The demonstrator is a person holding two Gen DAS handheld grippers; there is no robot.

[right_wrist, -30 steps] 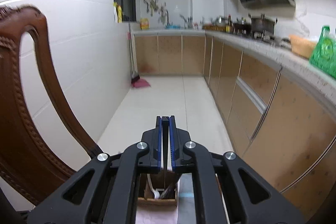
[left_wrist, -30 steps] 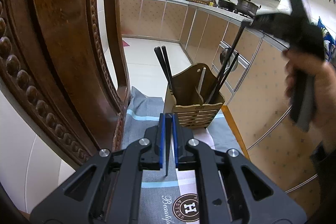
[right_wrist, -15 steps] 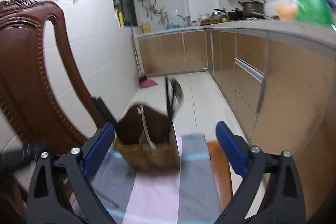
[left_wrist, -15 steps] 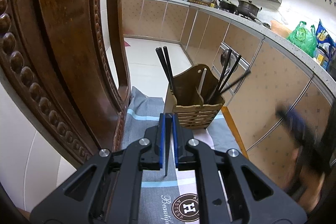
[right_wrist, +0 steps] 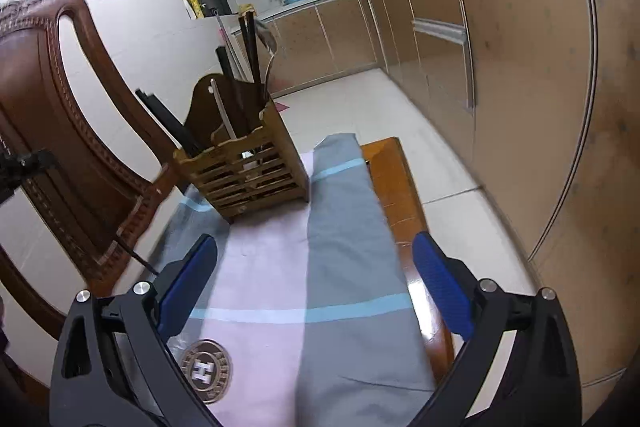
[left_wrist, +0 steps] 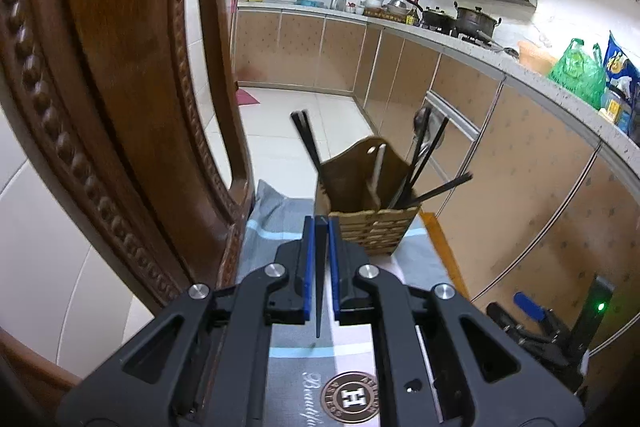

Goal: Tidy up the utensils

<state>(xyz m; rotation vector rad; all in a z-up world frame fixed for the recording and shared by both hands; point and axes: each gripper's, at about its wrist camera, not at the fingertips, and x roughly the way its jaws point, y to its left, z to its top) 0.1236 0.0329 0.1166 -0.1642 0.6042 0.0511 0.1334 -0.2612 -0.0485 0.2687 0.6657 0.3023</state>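
Note:
A wooden utensil holder (left_wrist: 368,203) stands at the far end of the cloth-covered table; it also shows in the right wrist view (right_wrist: 244,163). It holds several black chopsticks (left_wrist: 420,167), a white utensil (left_wrist: 376,171) and a spoon (right_wrist: 268,43). My left gripper (left_wrist: 320,251) is shut on a black chopstick (left_wrist: 319,291), held point-down just in front of the holder. My right gripper (right_wrist: 312,279) is open and empty, low over the cloth, short of the holder. It shows at the lower right of the left wrist view (left_wrist: 532,311).
A carved wooden chair back (left_wrist: 120,107) stands close on the left, beside the holder. The grey and pink striped cloth (right_wrist: 320,267) covers the table; the bare wooden edge (right_wrist: 400,187) shows on the right. Kitchen cabinets (right_wrist: 520,67) run along the right.
My right gripper opened and dropped from above the holder down to the table's near side. A chopstick now leans out of the holder's right side. My left gripper stayed put.

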